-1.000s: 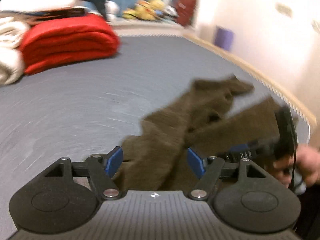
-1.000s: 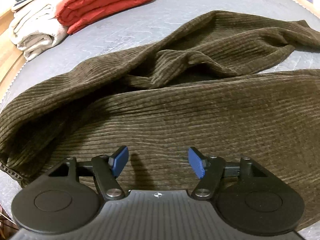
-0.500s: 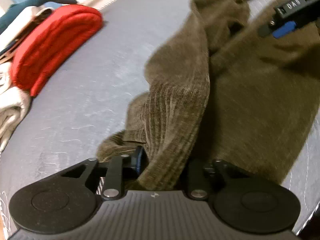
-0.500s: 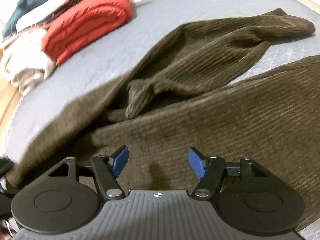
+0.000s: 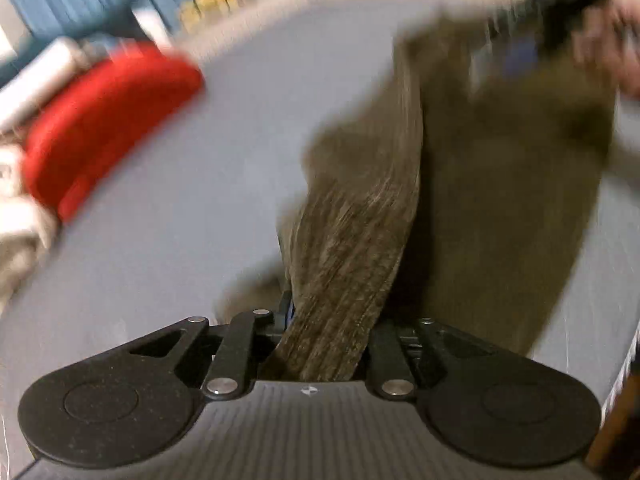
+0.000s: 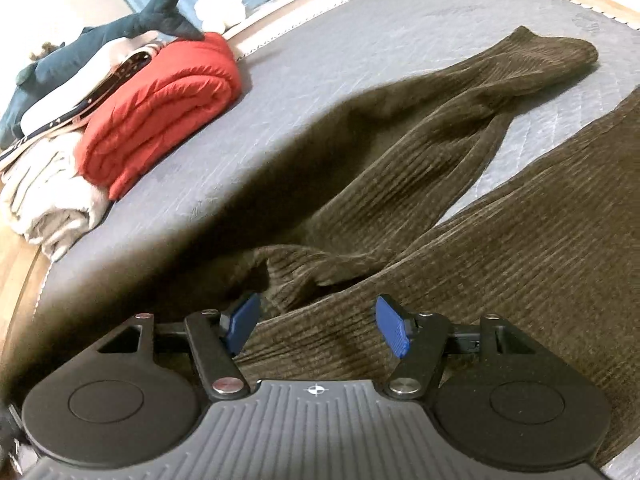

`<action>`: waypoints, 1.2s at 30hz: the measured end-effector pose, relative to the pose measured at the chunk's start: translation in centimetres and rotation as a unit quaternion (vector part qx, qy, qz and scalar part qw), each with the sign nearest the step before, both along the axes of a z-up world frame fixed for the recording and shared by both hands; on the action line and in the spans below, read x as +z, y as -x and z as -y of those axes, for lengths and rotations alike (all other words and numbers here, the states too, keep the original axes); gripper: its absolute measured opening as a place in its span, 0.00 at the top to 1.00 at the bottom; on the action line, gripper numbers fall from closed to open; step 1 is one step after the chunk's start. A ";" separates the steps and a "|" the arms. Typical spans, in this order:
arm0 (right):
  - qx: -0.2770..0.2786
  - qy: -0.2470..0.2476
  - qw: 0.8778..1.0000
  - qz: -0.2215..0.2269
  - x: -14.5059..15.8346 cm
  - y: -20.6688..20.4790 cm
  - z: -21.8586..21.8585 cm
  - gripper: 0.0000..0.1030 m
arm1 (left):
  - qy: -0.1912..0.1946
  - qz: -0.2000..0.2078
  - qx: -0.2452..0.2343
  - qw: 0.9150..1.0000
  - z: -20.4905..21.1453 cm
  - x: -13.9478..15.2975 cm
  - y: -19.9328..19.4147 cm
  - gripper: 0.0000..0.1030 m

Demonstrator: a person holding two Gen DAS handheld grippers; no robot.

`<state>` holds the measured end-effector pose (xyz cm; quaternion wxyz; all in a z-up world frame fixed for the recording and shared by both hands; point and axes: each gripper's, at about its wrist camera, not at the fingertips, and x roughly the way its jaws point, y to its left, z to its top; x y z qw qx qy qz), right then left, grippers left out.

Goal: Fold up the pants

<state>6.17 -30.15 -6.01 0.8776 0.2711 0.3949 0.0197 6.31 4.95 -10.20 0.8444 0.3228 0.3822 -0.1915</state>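
The dark olive-brown corduroy pants [image 6: 460,208] lie spread over a grey-blue quilted bed cover [image 6: 360,40], one leg running to the far right with its hem near the far edge, the other leg crossing the near right of the right wrist view. In the left wrist view the pants [image 5: 480,184] are blurred, and a bunched band of the ribbed cloth rises from the cover straight into the left gripper [image 5: 324,344]. Its jaws stand narrow with that fold pinched between them, the pads pressing the cloth on both sides, and they are easing very slightly apart.

The right gripper [image 6: 318,326] hangs just above the near part of the pants, its blue ribbed pads [image 6: 394,330] set well apart with nothing clamped; only flat corduroy shows below the gap.

At the far left of the cover sits a folded red padded blanket [image 6: 160,108], touching a pile of cream folded cloth [image 6: 44,196] on its near left. A dark teal plush shark [image 6: 92,44] lies on top of that stack, behind the blanket. In the left wrist view a person's hand [image 5: 608,40] shows at the far right, blurred.
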 end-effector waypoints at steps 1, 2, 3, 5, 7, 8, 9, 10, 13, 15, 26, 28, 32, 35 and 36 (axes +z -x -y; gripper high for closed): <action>-0.003 -0.001 1.000 0.000 0.1 -0.1 0.1 0.34 | -0.004 -0.004 -0.001 1.000 -0.2 -0.5 0.1 0.78; -0.007 -0.002 1.000 0.001 0.2 -0.1 0.2 0.34 | 0.013 -0.008 -0.002 1.000 -0.5 -0.2 0.1 0.76; -0.008 -0.003 1.000 0.002 0.1 -0.1 0.4 0.34 | 0.044 -0.012 0.008 0.999 -1.2 0.5 -0.2 0.72; -0.013 -0.004 1.000 0.003 0.2 -0.2 0.4 0.34 | 0.096 -0.004 0.048 0.994 -2.8 2.1 -1.2 0.63; -0.018 -0.003 1.000 0.002 0.1 -0.2 0.6 0.34 | 0.143 0.016 0.096 0.985 -4.1 3.6 -2.1 0.47; -0.022 -0.004 1.000 0.001 0.0 -0.1 0.5 0.34 | 0.166 0.022 0.118 0.979 -4.8 3.9 -1.8 0.43; -0.023 -0.004 1.000 0.000 -0.1 -0.1 0.5 0.34 | 0.192 0.024 0.136 0.972 -5.1 4.4 -1.9 0.36; -0.024 -0.004 1.000 0.000 -0.1 -0.1 0.5 0.34 | 0.225 0.022 0.149 0.963 -5.2 5.1 -2.1 0.33; -0.023 0.002 1.000 -0.001 -0.3 0.0 0.3 0.34 | 0.319 0.024 0.149 0.936 -5.5 7.1 -1.9 0.29; -0.023 0.002 1.000 -0.002 -0.4 0.0 0.2 0.34 | 0.378 0.009 0.140 0.915 -6.2 7.9 -2.0 0.28; -0.028 0.006 1.000 0.000 -0.5 -0.2 0.0 0.34 | 0.500 -0.198 0.240 0.808 -5.8 2.3 -4.7 0.28; -0.030 0.003 1.000 0.000 -0.5 -0.4 -0.2 0.34 | 0.538 -0.188 0.291 0.769 -7.1 1.5 -4.1 0.26; -0.033 0.004 0.999 0.004 -0.4 -0.4 0.1 0.34 | 0.554 -0.177 0.394 0.712 -8.6 0.1 -4.4 0.26; -0.047 -0.002 0.999 0.006 -0.2 -0.5 0.7 0.34 | 0.509 -0.181 0.434 0.721 -7.2 -0.7 -4.5 0.26; -0.053 -0.006 0.999 0.009 0.0 -0.5 1.3 0.34 | 0.502 -0.175 0.441 0.723 -6.8 -0.8 -4.5 0.26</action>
